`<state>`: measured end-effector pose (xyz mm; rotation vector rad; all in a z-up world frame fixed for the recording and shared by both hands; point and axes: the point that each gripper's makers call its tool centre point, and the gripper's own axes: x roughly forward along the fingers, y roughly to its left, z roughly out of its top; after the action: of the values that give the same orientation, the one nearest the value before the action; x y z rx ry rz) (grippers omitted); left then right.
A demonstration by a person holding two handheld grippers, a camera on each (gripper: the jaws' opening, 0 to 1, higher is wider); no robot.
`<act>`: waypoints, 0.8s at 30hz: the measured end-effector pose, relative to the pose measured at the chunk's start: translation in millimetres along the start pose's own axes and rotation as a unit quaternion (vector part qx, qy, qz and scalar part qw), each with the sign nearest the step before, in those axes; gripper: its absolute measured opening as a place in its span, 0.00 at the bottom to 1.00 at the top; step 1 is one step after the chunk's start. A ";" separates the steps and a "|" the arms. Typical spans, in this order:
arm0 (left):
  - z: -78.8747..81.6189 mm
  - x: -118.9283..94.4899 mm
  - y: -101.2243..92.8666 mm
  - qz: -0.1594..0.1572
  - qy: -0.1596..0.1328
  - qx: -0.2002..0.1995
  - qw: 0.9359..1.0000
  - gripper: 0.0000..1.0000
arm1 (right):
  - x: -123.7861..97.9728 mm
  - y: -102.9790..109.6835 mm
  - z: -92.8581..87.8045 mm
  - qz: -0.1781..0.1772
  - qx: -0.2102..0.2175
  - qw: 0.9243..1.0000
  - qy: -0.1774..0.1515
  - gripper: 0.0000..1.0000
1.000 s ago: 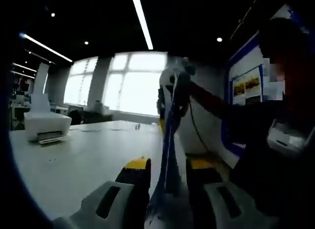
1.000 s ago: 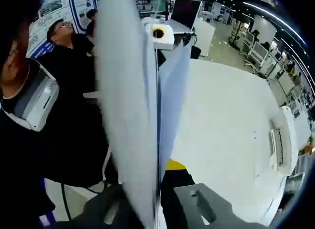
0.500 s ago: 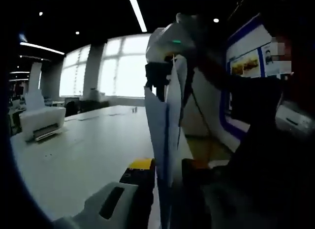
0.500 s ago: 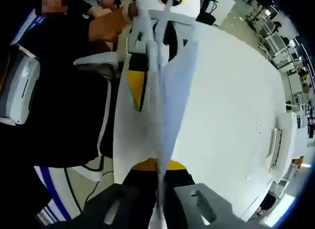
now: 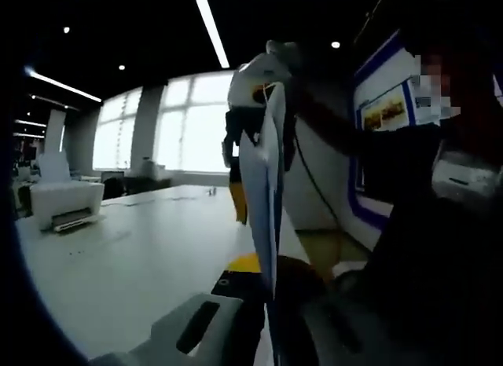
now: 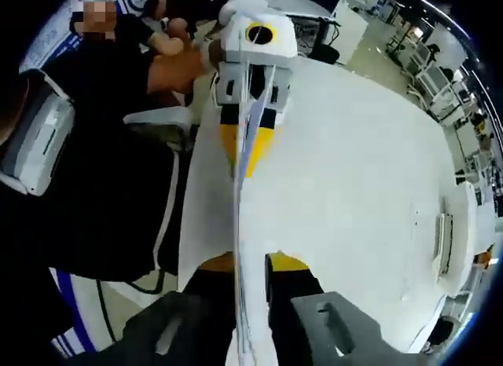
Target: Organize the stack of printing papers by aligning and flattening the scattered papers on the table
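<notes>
A stack of white printing papers (image 5: 266, 195) stands on edge above the table, held at both ends. In the left gripper view my left gripper (image 5: 273, 283) is shut on the stack's near edge. My right gripper (image 5: 253, 158) clamps the far edge higher up. In the right gripper view the same stack (image 6: 237, 217) runs edge-on from my right gripper (image 6: 250, 273), shut on it, up to the left gripper (image 6: 250, 134) with its yellow jaws. The sheets lie close together, slightly splayed at the far end.
The white table (image 5: 141, 260) stretches left, with a white printer (image 5: 67, 205) at its far side; the printer (image 6: 449, 240) sits at the right in the right gripper view. A person in dark clothes (image 6: 102, 185) stands close beside the table edge (image 6: 192, 225). Posters line the wall (image 5: 385, 115).
The fanned sheets have closed into a thinner, tighter stack between the two grippers. Both views have shifted a little with the hands.
</notes>
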<state>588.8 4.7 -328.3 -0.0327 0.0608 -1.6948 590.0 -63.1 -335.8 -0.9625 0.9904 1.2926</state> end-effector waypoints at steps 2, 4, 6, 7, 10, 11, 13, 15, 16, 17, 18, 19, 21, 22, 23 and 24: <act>-0.4 -2.1 0.9 0.001 -0.003 -0.001 1.000 0.06 | -2.6 0.0 -5.6 0.002 0.019 1.000 -0.025 0.17; -1.4 -6.4 4.4 0.006 -0.011 -0.003 1.000 0.06 | -9.1 -3.7 -14.1 -0.004 0.028 0.997 -0.066 0.20; -2.6 -8.9 5.7 0.007 -0.016 -0.011 1.000 0.06 | -13.7 -9.7 -22.1 -0.018 0.031 0.995 -0.098 0.24; -3.4 -9.8 6.3 0.007 -0.018 -0.016 1.000 0.06 | -15.2 -11.3 -26.5 -0.024 0.035 0.993 -0.114 0.26; -4.6 -13.4 7.9 0.011 -0.025 -0.020 0.999 0.05 | -16.8 -11.6 -45.0 -0.036 0.064 0.985 -0.153 0.28; -3.4 -14.7 8.4 0.012 -0.030 -0.020 0.999 0.05 | -16.3 -9.3 -51.4 -0.036 0.065 0.984 -0.160 0.29; 1.8 -16.5 8.2 0.010 -0.045 -0.021 0.999 0.05 | -16.3 -12.0 -58.9 -0.049 0.080 0.976 -0.195 0.33; 6.4 -18.8 8.3 0.011 -0.058 -0.025 0.998 0.05 | -17.1 -16.1 -65.3 -0.064 0.089 0.967 -0.228 0.38; 6.9 -19.2 7.1 0.012 -0.061 -0.025 0.998 0.05 | -17.2 -17.0 -68.0 -0.067 0.093 0.963 -0.242 0.39; 7.6 -20.6 7.7 0.014 -0.065 -0.025 0.997 0.05 | -17.0 -18.0 -73.2 -0.077 0.096 0.955 -0.270 0.40; 7.0 -21.3 8.0 0.015 -0.067 -0.027 0.997 0.05 | -18.6 -22.3 -76.1 -0.091 0.096 0.946 -0.296 0.42; 6.4 -21.6 8.5 0.016 -0.067 -0.028 0.997 0.05 | -19.6 -23.1 -76.8 -0.095 0.099 0.939 -0.316 0.43; 6.1 -21.8 8.7 0.016 -0.068 -0.029 0.997 0.05 | -18.7 -28.1 -82.7 -0.100 0.123 0.911 -0.380 0.47; 4.8 -21.8 8.5 0.017 -0.074 -0.034 0.997 0.05 | -16.4 -29.9 -84.9 -0.097 0.138 0.899 -0.404 0.48; 5.1 -21.2 8.3 0.016 -0.078 -0.039 0.996 0.05 | -14.3 -31.1 -85.3 -0.089 0.150 0.886 -0.431 0.48; 5.1 -20.9 8.1 0.016 -0.079 -0.040 0.996 0.05 | -10.9 -30.2 -84.7 -0.073 0.161 0.872 -0.456 0.47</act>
<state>599.8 24.4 -323.4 -0.2254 0.0109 -1.6521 616.6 -148.5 -350.4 -0.0950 0.3476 1.1969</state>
